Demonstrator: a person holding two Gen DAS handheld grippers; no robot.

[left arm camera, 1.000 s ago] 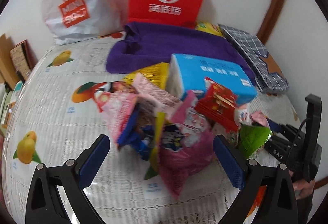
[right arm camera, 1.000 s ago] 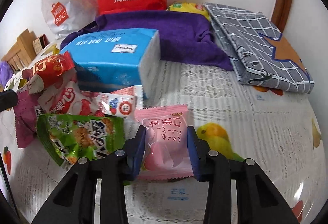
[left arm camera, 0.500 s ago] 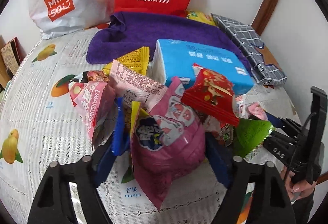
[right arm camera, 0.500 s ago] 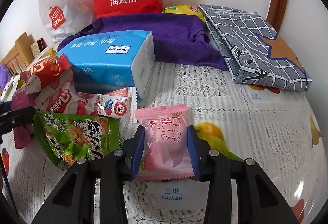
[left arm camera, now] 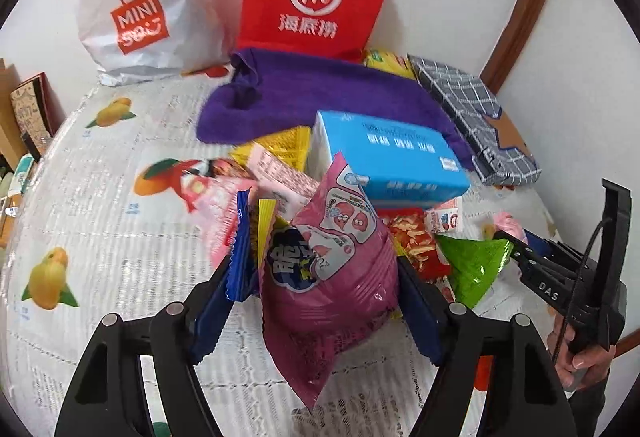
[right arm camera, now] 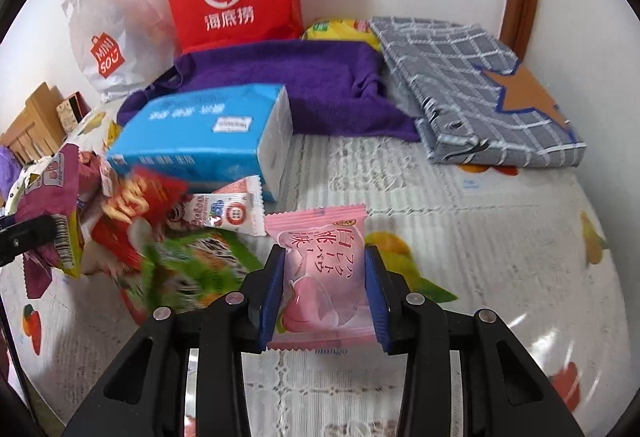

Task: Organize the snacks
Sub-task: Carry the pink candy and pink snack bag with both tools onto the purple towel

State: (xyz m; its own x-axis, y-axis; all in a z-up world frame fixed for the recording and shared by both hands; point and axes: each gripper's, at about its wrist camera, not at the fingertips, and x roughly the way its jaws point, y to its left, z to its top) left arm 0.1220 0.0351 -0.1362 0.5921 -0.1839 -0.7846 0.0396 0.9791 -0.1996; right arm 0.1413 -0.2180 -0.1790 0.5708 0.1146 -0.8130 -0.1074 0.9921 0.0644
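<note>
Magenta snack bag [left arm camera: 328,277] is clamped by left gripper [left arm camera: 316,301], whose jaws have just closed, just in front of blue tissue pack [left arm camera: 392,161]. Pink peach sweet [right arm camera: 320,277] is clamped by right gripper [right arm camera: 322,297], right of pack's front.

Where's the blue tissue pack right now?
The blue tissue pack lies on the table at centre-left of the right wrist view, just in front of the purple towel, with the snack pile against its near side.
</note>
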